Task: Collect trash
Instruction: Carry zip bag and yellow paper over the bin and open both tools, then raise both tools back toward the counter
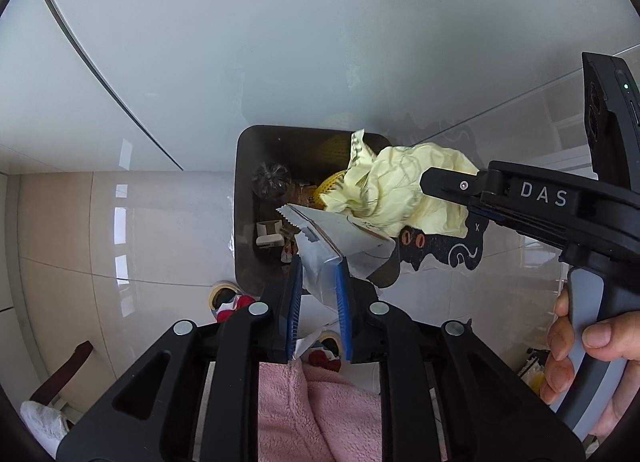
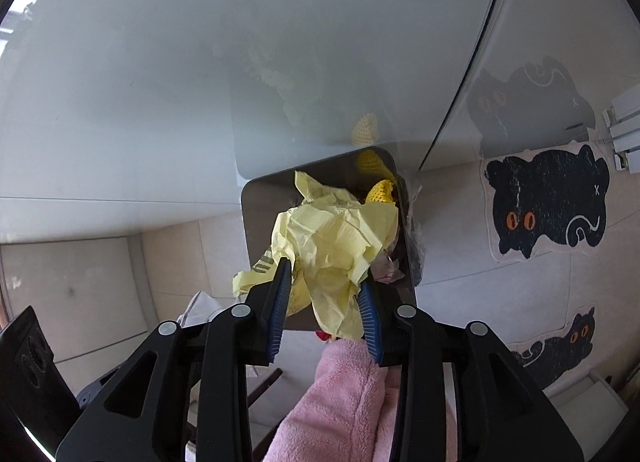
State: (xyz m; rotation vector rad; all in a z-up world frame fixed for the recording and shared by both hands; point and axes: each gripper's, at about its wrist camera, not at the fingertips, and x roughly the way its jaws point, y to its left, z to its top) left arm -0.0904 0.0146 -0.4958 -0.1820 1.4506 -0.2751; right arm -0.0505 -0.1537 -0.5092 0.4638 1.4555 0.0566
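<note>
A dark rectangular bin (image 1: 240, 222) stands on the tiled floor against a white cabinet, with several bits of rubbish inside. My left gripper (image 1: 320, 264) hangs over its near edge. A silver foil wrapper (image 1: 340, 234) sits loosely between the parted blue pads and juts out over the bin. My right gripper (image 2: 324, 274) is above the same bin (image 2: 250, 230). Its jaws stand apart, and a crumpled pale yellow paper (image 2: 332, 238) lies slack between them. That paper (image 1: 400, 190) also shows in the left wrist view, at the tip of the right gripper's finger (image 1: 440, 182).
A black cat-shaped mat (image 2: 548, 206) lies right of the bin and a second one (image 2: 560, 342) lies nearer. A pink fleece sleeve (image 1: 300, 402) is below the grippers. A hand (image 1: 580, 362) holds the right gripper's handle. A tape roll (image 1: 220, 290) lies left of the bin.
</note>
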